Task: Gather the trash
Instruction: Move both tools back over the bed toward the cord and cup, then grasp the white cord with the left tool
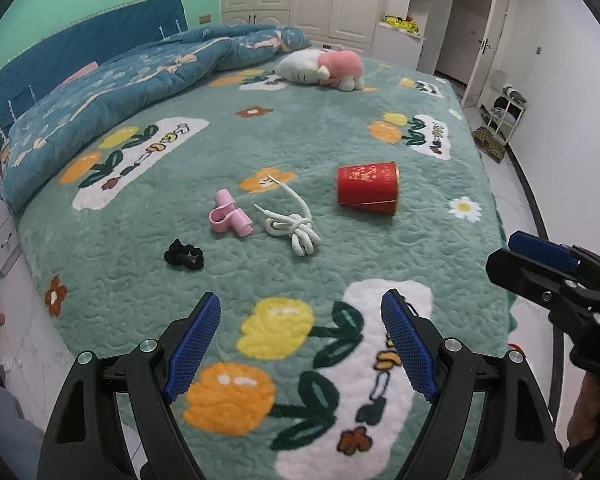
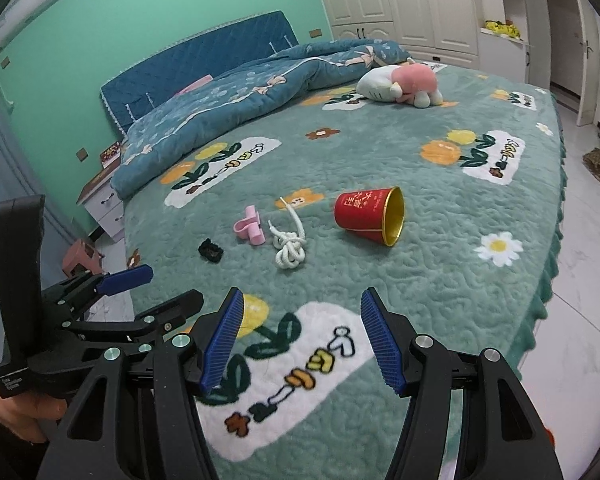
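**Two open tools held over the foot edge of a bed carrying four small items**

Left tool (image 1: 301,340) and right tool (image 2: 302,336): each is held level above the near edge of the bed (image 1: 380,128), pointing forward over the green flowered bedspread. Both are released, the blue-padded fingers spread wide with nothing between them. The two tools sit side by side; the right tool's fingers show at the right border of the left wrist view, and the left tool, with the person's hand under it, shows at the lower left of the right wrist view. Neither touches the bedspread or any item.

Items, counted, lying in a loose row across the middle of the bed, well forward of the tools:
- one red paper cup (image 1: 367,193), on its side, gold-lined mouth facing the bed's right edge;
- one white knotted cord (image 1: 294,226), just left of the cup;
- one pink plastic clip (image 1: 230,214), just beside the cord;
- one black hair scrunchie (image 1: 183,255), nearest the bed's left edge and apart from the clip.

Other objects: one white-and-pink plush toy (image 1: 320,66) toward the far right corner; one blue floral quilt (image 1: 140,76) bunched along the headboard end.
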The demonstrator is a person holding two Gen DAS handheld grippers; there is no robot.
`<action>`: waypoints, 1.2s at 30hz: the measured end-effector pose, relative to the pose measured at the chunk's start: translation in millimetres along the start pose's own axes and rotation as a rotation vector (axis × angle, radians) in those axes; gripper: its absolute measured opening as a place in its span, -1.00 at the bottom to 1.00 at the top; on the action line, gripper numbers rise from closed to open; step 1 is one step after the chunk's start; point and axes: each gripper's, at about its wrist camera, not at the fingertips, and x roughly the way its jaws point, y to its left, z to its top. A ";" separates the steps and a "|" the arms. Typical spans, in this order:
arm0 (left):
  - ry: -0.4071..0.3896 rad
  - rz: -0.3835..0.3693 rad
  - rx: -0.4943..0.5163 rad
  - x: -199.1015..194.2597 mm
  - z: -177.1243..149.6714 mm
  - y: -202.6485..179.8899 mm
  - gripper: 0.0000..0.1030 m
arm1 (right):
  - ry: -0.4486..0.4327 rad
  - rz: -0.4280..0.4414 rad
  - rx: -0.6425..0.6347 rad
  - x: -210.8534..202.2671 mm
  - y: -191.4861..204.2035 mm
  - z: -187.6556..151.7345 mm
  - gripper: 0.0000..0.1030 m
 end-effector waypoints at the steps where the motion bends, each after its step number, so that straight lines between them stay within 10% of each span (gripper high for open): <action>1: 0.008 -0.002 -0.003 5.0 3.0 1.1 0.60 | 0.005 -0.002 0.001 5.9 -2.7 4.1 0.19; 28: 0.192 -0.041 -0.100 161.7 53.6 14.9 0.59 | 0.100 -0.015 0.058 133.7 -81.9 54.3 0.19; 36: 0.204 -0.012 -0.075 173.5 50.4 17.7 -0.15 | 0.109 -0.017 0.052 151.0 -88.2 56.6 0.19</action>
